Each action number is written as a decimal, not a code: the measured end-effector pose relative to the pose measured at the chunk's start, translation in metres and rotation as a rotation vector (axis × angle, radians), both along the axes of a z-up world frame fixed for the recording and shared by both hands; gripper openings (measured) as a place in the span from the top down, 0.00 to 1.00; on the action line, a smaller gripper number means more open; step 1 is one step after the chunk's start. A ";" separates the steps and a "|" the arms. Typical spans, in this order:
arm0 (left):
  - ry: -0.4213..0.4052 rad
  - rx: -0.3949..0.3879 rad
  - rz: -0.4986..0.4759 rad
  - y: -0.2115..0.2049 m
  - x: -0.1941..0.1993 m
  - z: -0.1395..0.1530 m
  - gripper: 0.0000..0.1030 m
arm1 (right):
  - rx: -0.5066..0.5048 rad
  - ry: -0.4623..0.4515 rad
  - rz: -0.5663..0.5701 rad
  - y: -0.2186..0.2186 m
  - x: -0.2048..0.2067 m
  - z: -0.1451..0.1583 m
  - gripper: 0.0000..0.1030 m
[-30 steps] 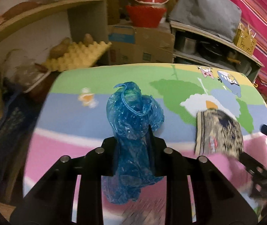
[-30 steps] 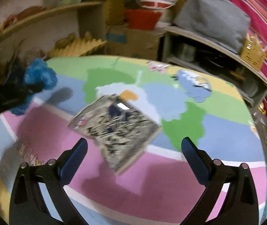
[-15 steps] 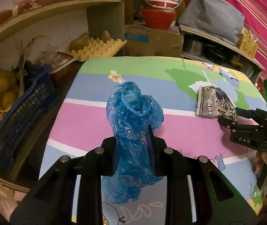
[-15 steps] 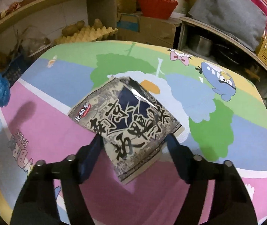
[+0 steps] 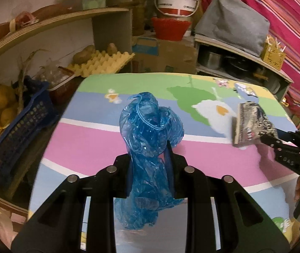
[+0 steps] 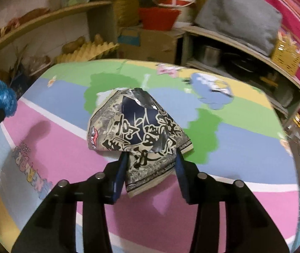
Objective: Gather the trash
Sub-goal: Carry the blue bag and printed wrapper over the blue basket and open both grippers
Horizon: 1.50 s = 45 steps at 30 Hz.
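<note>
The snack wrapper (image 6: 137, 130) has lifted, now pinched in the right tongs (image 6: 150, 158).

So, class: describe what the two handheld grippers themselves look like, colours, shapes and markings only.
Both are black plastic. The left gripper has ribbed, slotted finger arms with round silver fasteners. The right gripper has the same arms and fasteners, plus dark blue pads inside its fingers. From the left camera, its body carries small pale lettering, too small to read surely, and a green glow behind.

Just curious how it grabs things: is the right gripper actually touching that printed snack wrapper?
Touching. The right wrist view shows the right gripper with both fingers pressed against the crumpled snack wrapper.
</note>
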<state>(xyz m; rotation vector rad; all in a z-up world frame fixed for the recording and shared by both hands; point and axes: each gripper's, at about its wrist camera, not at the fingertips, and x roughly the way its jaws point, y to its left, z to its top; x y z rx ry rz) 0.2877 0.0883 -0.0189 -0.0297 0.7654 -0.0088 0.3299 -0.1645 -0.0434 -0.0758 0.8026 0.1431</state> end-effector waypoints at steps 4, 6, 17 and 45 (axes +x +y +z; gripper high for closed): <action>-0.015 -0.012 -0.038 -0.033 0.001 0.003 0.76 | 0.007 -0.026 -0.059 -0.045 -0.018 0.014 0.58; -0.018 -0.018 -0.059 -0.051 0.001 0.004 0.76 | 0.013 -0.041 -0.101 -0.076 -0.030 0.022 0.58; -0.034 -0.032 -0.203 -0.171 0.000 0.006 0.76 | 0.051 -0.086 -0.346 -0.235 -0.105 0.047 0.58; -0.103 -0.036 -0.611 -0.438 -0.058 0.037 0.76 | 0.047 -0.072 -0.664 -0.383 -0.179 0.029 0.14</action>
